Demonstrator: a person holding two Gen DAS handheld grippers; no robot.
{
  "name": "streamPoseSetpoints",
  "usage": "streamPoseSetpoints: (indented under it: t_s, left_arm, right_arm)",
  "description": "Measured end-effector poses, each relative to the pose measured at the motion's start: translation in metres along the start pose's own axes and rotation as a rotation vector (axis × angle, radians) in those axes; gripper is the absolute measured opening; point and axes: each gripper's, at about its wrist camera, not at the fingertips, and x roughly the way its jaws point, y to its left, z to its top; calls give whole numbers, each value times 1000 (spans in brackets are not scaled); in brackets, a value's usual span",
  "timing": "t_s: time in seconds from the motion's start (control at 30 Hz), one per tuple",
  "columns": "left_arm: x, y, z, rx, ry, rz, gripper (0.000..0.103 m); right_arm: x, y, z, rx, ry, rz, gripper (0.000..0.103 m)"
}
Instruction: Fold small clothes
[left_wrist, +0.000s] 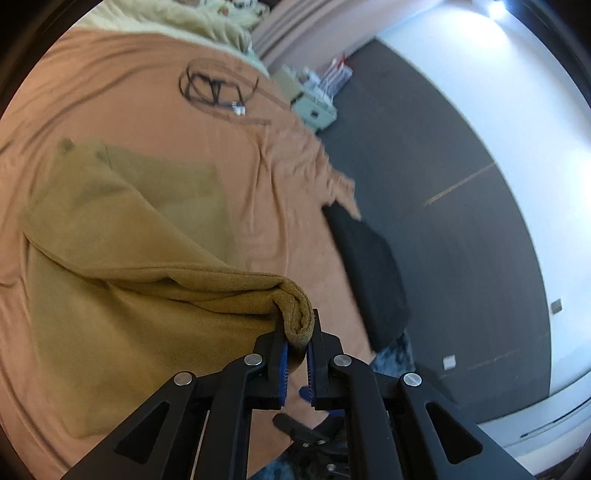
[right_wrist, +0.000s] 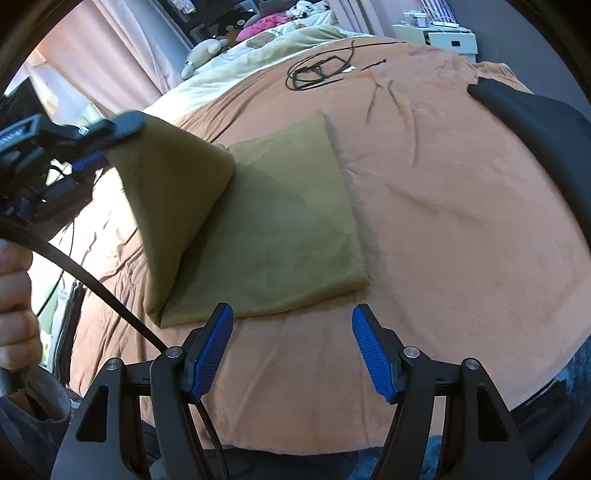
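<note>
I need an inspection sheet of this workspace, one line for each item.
Surface: bed with orange-brown blanket, wrinkled.
Job's things: olive-green fleece cloth, partly folded, one corner lifted.
Clutter: black cushion at the bed's edge; pale quilt with soft toys behind.
Grippers: left gripper shut on the cloth's corner; right gripper open, holding nothing.
Cables: black coiled cable on the blanket; black cord near the hand.
Surroundings: dark floor, white wall, white bedside cabinet.
</note>
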Motion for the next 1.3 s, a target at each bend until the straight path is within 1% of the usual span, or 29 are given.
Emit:
streamPoseSetpoints:
  t_s: [0.03, 0.07, 0.1, 0.13, 0.17, 0.2, 0.3, 0.43, 0.5, 0.57, 0.63, 0.7, 0.8, 0.9, 0.93, 1.0, 1.07, 1.13, 1.3]
  left_arm:
    - [8, 1, -3, 0, 29, 2, 14]
    - [11, 2, -6, -1, 43, -4, 26]
    - [13, 3, -8, -1, 52, -8, 33]
    - [13, 4, -10, 3, 52, -8, 48]
    - [10, 7, -13, 12, 42, 4, 56]
    - [5, 9, -14, 17, 33, 17, 57]
    - [-6, 22, -16, 9, 27, 45, 57]
    - [-22, 46, -20, -13, 9, 115, 57]
    - [-31, 60, -23, -25, 2, 148, 57]
    - [-39, 74, -26, -44, -6, 177, 57]
    - [-46, 87, -30, -60, -12, 205, 57]
    - [-53, 102, -34, -81, -17, 239, 57]
    - [-59, 120, -40, -112, -20, 284, 57]
    - [-61, 137, -48, -143, -18, 318, 57]
    - [-61, 142, -50, -151, -15, 325, 57]
    - [-60, 153, -56, -174, -3, 341, 56]
    - [-59, 163, -61, -198, 4, 357, 49]
    - [-57, 168, -64, -216, 16, 351, 44]
    - [-45, 168, -69, -217, 55, 339, 43]
  right_arm:
    - [1, -3, 0, 5, 1, 3, 65]
    - [1, -5, -1, 14, 2, 8, 65]
    - [0, -8, -1, 22, 2, 13, 65]
    - [-2, -9, -2, 28, 1, 19, 65]
    - [-2, -10, -2, 29, -1, 26, 65]
    - [-2, -12, 0, 26, 0, 32, 65]
    - [1, -10, 4, -4, 3, 45, 65]
    - [6, -5, 16, -60, -1, 39, 65]
    - [11, -2, 23, -95, 4, 36, 60]
    - [17, 0, 28, -133, 17, 12, 56]
    - [23, 3, 33, -180, 33, -14, 48]
    - [29, 5, 36, -211, 46, -32, 42]
    - [35, 11, 41, -280, 60, -74, 39]
    - [43, 18, 46, -328, 79, -93, 36]
    - [45, 19, 48, -341, 85, -101, 33]
    - [47, 23, 52, -363, 90, -111, 30]
    - [49, 30, 55, -405, 97, -110, 30]
    - [54, 36, 57, -456, 114, -123, 30]
    - [73, 49, 60, -562, 203, -151, 30]
